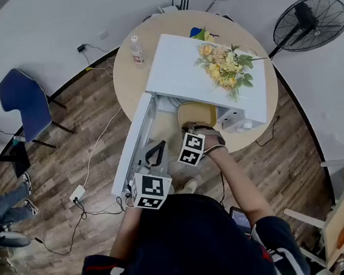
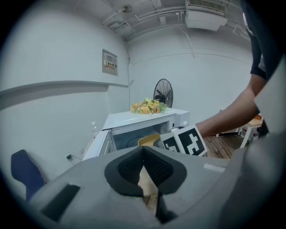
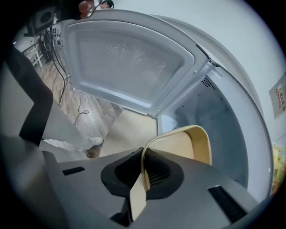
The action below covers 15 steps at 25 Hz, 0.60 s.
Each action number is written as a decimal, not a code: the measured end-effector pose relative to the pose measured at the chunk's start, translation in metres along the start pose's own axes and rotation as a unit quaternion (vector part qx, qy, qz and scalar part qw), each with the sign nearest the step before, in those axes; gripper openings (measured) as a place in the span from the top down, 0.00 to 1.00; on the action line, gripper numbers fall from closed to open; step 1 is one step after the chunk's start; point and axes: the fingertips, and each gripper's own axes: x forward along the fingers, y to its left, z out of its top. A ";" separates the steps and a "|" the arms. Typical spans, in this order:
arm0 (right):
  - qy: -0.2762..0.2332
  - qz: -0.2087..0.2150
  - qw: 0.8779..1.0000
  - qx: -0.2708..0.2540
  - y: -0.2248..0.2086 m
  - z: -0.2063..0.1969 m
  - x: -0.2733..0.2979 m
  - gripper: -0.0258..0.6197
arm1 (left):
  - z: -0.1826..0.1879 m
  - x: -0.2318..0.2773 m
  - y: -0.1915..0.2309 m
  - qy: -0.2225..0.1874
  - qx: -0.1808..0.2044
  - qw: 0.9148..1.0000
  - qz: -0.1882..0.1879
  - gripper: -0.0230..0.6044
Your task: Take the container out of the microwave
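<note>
Wood-plank floor runs under a round tan bench, with a blue chair at the far left. A clear bottle stands on the bench just beside a white microwave. The microwave's door is swung wide open on the left. Near that door the left tool hangs with its dark pads meeting at the tips and nothing between them. The container sits at the mouth of the microwave. It is pale yellow-tan, with a thin wall, rounded corners and a bare inside. The right tool points steeply down, its jaws clamped together on the container's near rim. Yellow flowers lie on top of the microwave, and a black fan stands at the far right.
</note>
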 end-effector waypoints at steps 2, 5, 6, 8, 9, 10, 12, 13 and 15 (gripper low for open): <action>-0.002 0.003 1.000 -0.001 0.007 -0.001 -0.006 0.94 | 0.002 -0.001 0.000 -0.003 0.002 1.000 0.001 0.94; -0.004 0.005 1.000 0.003 0.015 -0.003 -0.016 0.94 | 0.004 -0.002 -0.003 -0.007 0.004 1.000 0.000 0.94; -0.005 0.005 1.000 0.006 0.017 -0.004 -0.019 0.94 | 0.004 -0.002 -0.004 -0.009 0.005 1.000 -0.001 0.94; -0.005 0.005 1.000 0.013 0.020 -0.007 -0.026 0.94 | 0.006 -0.002 -0.008 -0.012 0.009 1.000 -0.005 0.94; -0.005 0.005 1.000 0.017 0.022 -0.008 -0.029 0.94 | 0.007 -0.002 -0.010 -0.013 0.011 1.000 -0.007 0.94; -0.005 0.005 1.000 0.022 0.023 -0.010 -0.032 0.94 | 0.009 -0.001 -0.012 -0.014 0.013 1.000 -0.010 0.94; -0.005 0.008 0.999 0.036 0.027 -0.015 -0.036 0.94 | 0.012 0.002 -0.017 -0.016 0.016 1.000 -0.016 0.94; -0.005 0.009 0.999 0.043 0.028 -0.017 -0.039 0.94 | 0.013 0.003 -0.020 -0.017 0.018 1.000 -0.019 0.94; -0.003 0.009 0.999 0.053 0.032 -0.023 -0.044 0.94 | 0.017 0.005 -0.026 -0.021 0.024 0.999 -0.028 0.94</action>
